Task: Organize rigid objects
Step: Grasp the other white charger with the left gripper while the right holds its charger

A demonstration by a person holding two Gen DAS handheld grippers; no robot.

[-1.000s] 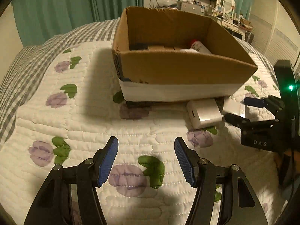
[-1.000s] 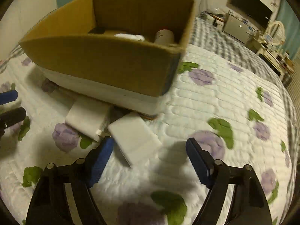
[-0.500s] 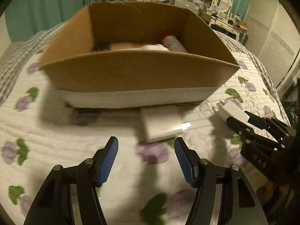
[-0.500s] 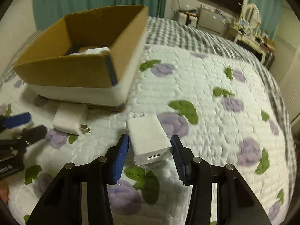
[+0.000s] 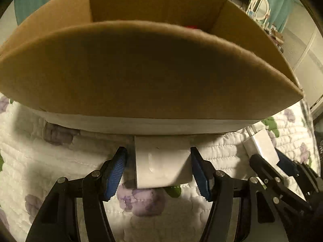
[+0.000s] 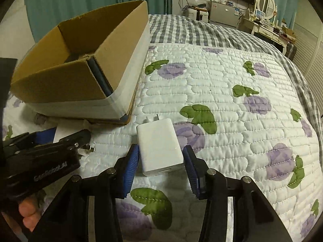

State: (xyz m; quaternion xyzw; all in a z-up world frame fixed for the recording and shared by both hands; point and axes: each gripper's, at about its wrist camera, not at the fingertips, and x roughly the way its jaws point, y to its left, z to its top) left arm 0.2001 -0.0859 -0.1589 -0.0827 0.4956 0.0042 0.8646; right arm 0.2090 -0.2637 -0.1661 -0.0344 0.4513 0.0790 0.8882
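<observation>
Quilted bedding with purple flowers and green leaves (image 6: pixel 232 92) is filling most of the right wrist view, and the whole right half of that frame is lying open, with a grey checked blanket (image 6: pixel 181 30) running along the top and a dresser with a round mirror (image 6: pixel 266 6) in the upper right corner. I am holding my right tongs (image 6: pixel 160 169) at the bottom centre with the blue pads apart, one on each side of a white charger (image 6: pixel 159 147); I cannot tell whether the pads are touching its sides. Its prongs are pointing toward the top of the frame, near the lower corner of the cardboard box (image 6: pixel 84 76), which is sitting in the upper left.

In the left wrist view the box wall (image 5: pixel 141 70) is looming across the upper two thirds, leaving only a narrow strip of bed below it. My left tongs (image 5: pixel 157 167) are spread at the bottom centre around a second white charger (image 5: pixel 161 165), whose far end is reaching the white band along the box's base; small gaps are showing between the pads and the block. My right tongs are appearing in the lower right of that frame, beside the first charger.

Inside the box, something red (image 5: pixel 191 27) is peeking over the rim, and a dark shape (image 6: pixel 74 57) is lying on the floor; I cannot identify either.
</observation>
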